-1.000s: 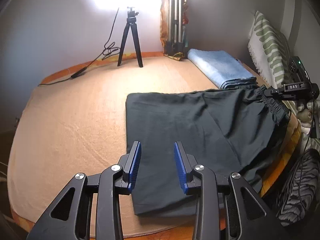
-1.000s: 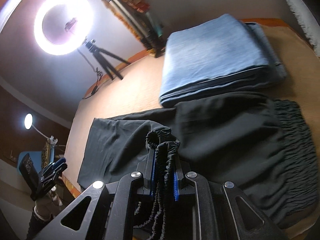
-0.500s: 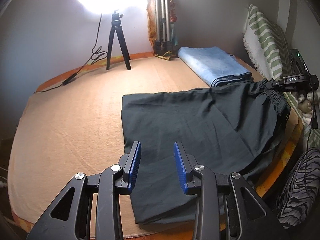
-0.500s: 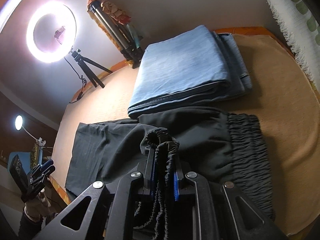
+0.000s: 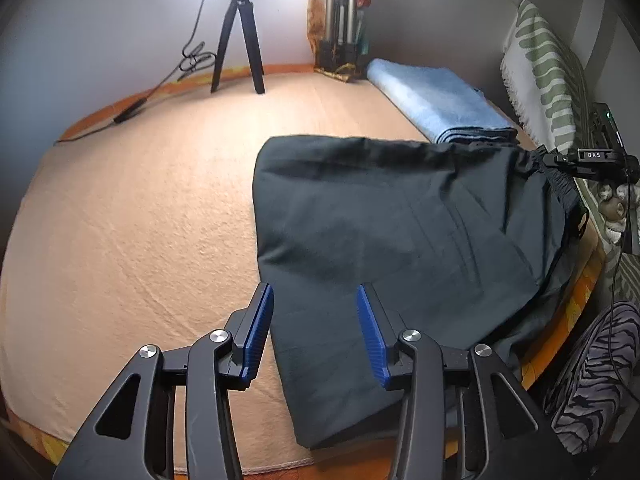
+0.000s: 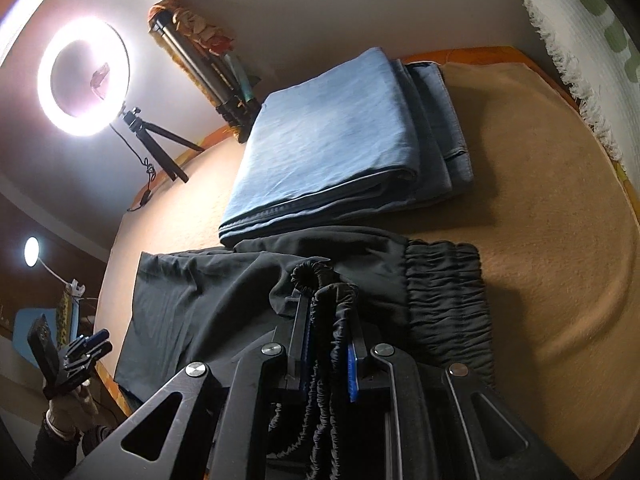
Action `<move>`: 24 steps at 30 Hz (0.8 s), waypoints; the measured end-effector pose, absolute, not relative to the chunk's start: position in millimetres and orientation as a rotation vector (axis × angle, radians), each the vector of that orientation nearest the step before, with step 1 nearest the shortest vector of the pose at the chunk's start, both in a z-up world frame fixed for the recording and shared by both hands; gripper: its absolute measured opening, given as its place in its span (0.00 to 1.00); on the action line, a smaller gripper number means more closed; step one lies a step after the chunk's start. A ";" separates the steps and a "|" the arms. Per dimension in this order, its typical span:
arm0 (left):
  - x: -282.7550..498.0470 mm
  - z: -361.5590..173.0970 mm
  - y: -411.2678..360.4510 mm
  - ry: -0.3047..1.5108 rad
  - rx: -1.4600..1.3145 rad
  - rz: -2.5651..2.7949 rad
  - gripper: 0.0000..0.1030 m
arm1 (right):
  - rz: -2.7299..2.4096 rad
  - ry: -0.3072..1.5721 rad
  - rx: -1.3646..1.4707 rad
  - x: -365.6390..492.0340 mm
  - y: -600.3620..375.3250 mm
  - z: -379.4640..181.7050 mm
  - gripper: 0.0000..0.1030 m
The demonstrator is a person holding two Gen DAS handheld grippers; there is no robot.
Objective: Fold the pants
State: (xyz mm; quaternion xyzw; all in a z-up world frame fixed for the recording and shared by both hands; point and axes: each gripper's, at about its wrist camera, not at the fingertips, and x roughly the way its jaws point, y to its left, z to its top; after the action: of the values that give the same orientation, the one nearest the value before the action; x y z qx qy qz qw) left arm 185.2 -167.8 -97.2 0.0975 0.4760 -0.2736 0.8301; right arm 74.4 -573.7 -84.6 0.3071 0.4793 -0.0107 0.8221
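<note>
While its jaws, which have just been opening, stand apart with no cloth pinched between them, the left gripper (image 5: 315, 332) hovers over the leg end of the black pants (image 5: 392, 240), apparently lining up on the hem for a fold. From that view the thin, matte fabric lies across the nubby tan blanket (image 5: 132, 240), its far end lifted taut toward the other tool. At the right wrist, the right gripper (image 6: 328, 354) is clamped on the gathered elastic waistband (image 6: 444, 304), bunched and ribbed, probably to keep the garment stretched. Folded blue jeans (image 6: 332, 148) sit just beyond, touching the pants' far edge.
</note>
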 end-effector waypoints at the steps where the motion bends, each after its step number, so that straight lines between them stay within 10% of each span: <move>1: 186.3 -98.8 -168.6 1.019 0.198 -0.587 0.41 | -0.019 1.018 0.661 73.5 -575.3 -86.1 0.12; 15: 186.1 -116.2 -177.2 1.084 0.186 -0.588 0.41 | -0.077 1.034 0.632 70.4 -606.4 -93.5 0.12; 19: 184.4 -119.5 -180.9 1.091 0.193 -0.594 0.41 | -0.133 1.042 0.599 66.5 -607.8 -91.4 0.36; 24: 184.9 -121.2 -179.3 1.095 0.188 -0.597 0.41 | -0.162 0.997 0.578 37.3 -600.1 -68.7 0.37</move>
State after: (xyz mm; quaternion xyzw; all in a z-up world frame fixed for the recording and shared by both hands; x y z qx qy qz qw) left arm 184.9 -179.3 -121.2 0.0879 0.5119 -0.2790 0.8077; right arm 37.3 -600.1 -68.7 0.2728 0.4710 -0.0767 0.8354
